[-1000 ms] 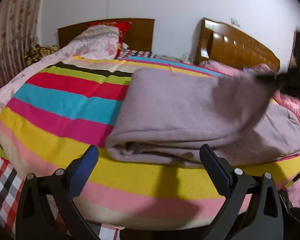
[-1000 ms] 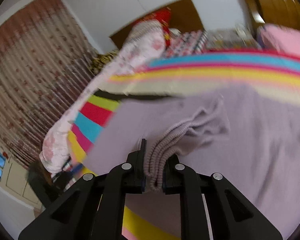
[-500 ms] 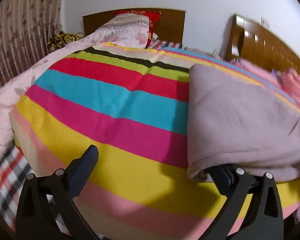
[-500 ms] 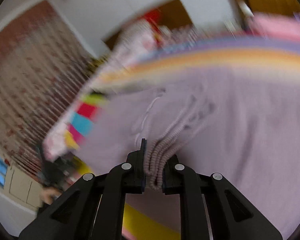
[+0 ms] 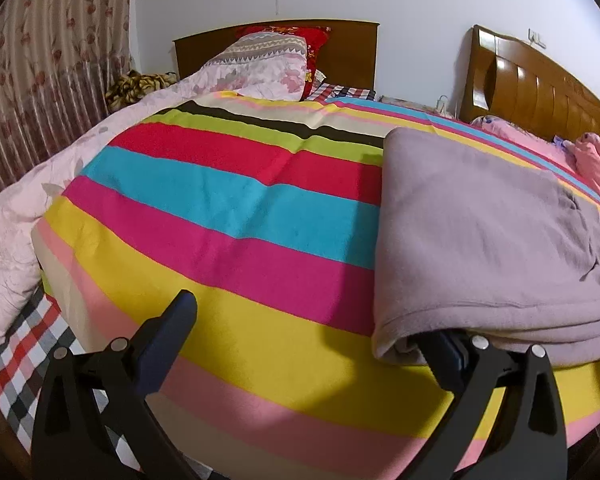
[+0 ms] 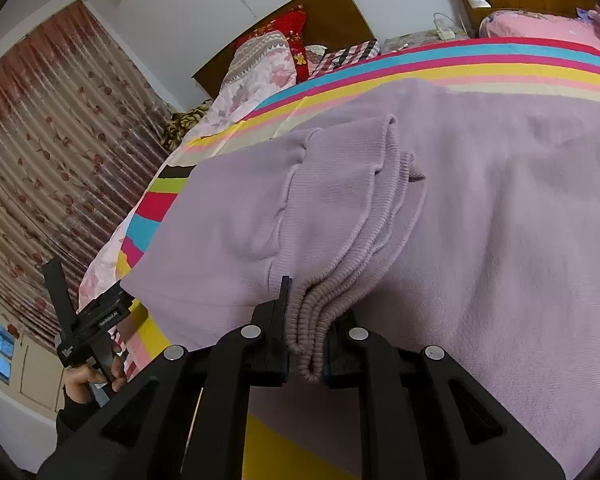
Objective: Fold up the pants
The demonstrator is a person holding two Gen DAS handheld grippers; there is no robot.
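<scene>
- Since a second ago, the pants' ribbed cuffs have been lowered by the right gripper onto the folded cloth.
- The cuffs are pinched between the right jaws, which are closed tight on them.
- The left gripper is held wide open; its right finger is tucked under the pants' near edge, the other over the striped blanket.
- The pants are lain folded on the blanket's right side.
</scene>
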